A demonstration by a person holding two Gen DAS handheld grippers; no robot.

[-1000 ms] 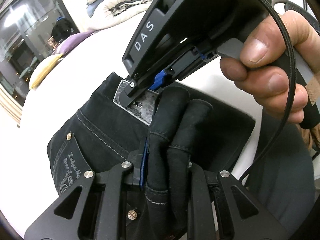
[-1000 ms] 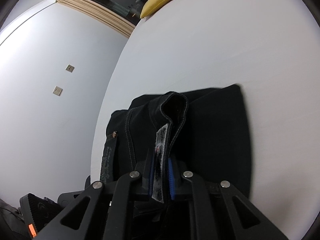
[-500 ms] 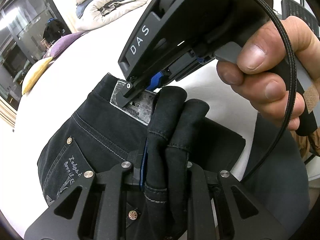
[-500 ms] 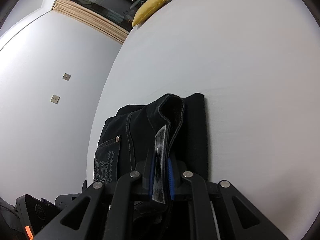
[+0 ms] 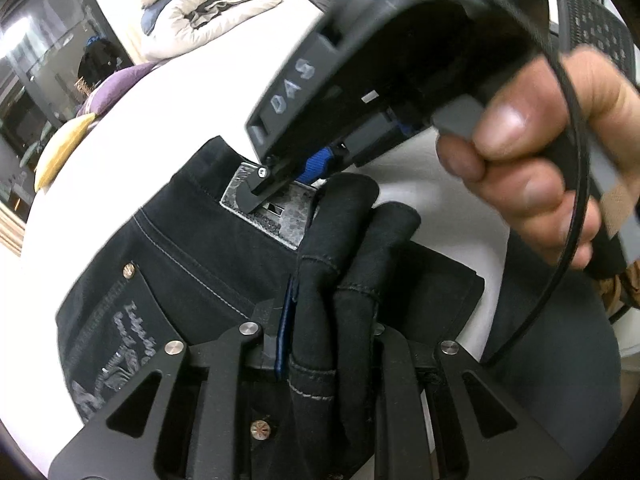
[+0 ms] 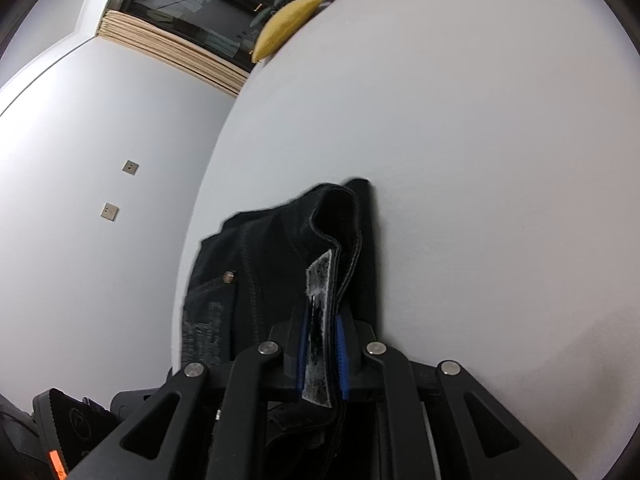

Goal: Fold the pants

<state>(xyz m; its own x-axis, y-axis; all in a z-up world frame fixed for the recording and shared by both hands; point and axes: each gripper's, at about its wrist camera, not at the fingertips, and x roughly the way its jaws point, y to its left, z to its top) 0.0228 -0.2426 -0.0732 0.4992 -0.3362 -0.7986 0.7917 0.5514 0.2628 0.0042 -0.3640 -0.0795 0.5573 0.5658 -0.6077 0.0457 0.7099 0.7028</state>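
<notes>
Left gripper (image 5: 332, 344) clamped on bunched hems of pants (image 5: 192, 264); right gripper (image 6: 322, 356) clamped on waistband at grey patch (image 6: 320, 280) — likely both ends gathered for final fold. Pants mostly folded, lying on white table (image 6: 460, 140), near its edge. Beyond pants — yellow cushion (image 6: 286, 26).

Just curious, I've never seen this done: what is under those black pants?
A white table lies under the black pants; bare tabletop shows all around them. Whatever is directly beneath the folded cloth is covered. Both the left gripper and right gripper pinch the fabric.
</notes>
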